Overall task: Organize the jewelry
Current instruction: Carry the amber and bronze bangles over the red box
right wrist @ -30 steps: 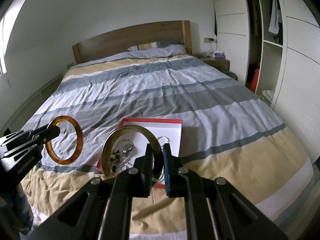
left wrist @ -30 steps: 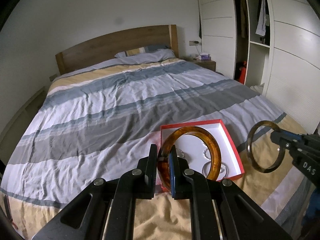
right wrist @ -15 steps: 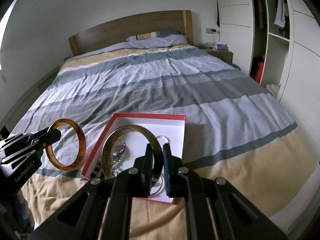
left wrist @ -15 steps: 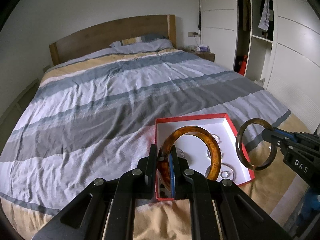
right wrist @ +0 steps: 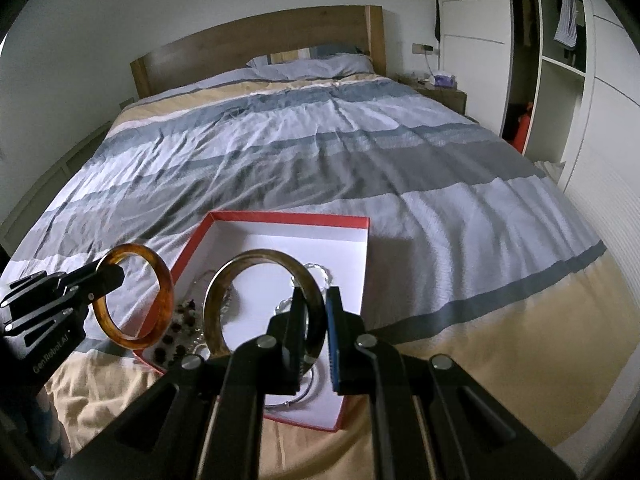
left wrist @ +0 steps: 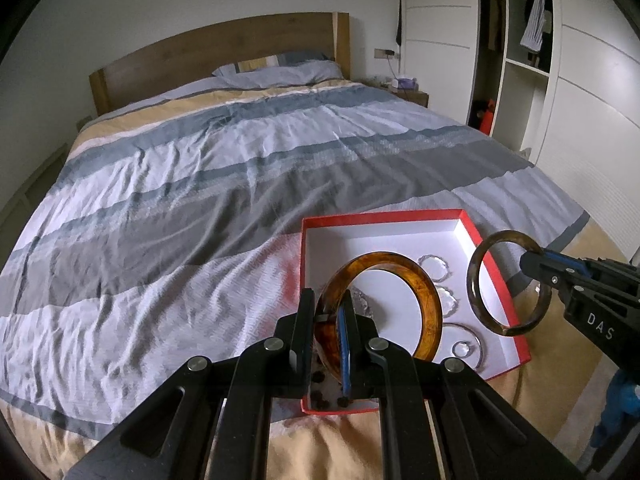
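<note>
Both grippers hang above the red box (left wrist: 496, 280), the left gripper (left wrist: 326, 320) clamped on an amber bangle (left wrist: 430, 300) and the right gripper (right wrist: 314, 320) on an olive bangle (right wrist: 212, 304), rigid, light, slick hoops best pinched across the band.

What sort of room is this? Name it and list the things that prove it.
A bedroom, almost certainly. A made bed with a striped duvet and wooden headboard fills the view, a nightstand stands beside it, and a white built-in wardrobe with hanging clothes lines the right wall.
</note>
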Demonstrator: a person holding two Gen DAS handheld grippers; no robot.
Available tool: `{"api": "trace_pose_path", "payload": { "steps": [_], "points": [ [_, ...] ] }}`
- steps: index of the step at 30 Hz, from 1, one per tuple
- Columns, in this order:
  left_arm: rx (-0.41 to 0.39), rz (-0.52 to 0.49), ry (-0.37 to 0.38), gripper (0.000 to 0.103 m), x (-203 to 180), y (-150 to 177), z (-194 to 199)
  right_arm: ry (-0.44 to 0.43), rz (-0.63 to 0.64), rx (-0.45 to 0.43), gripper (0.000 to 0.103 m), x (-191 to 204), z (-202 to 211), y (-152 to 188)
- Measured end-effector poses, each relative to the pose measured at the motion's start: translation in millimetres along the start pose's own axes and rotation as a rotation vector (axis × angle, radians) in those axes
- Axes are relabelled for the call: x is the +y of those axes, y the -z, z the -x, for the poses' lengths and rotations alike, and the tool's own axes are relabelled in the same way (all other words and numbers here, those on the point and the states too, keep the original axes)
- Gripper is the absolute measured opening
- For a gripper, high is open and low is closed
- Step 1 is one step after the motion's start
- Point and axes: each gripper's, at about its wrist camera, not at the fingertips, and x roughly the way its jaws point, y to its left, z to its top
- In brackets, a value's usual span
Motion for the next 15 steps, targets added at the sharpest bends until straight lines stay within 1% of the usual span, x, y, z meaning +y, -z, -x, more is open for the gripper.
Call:
{"api": "trace_pose_path", "payload": {
  "steps": [15],
  "points": [
    [0.066,-0.008,0.015,0.011,-4.3,-1.7,-53.8,0.028,0.013,0.044,0.009,-3.5,-47.9,-13.0]
  ]
}}
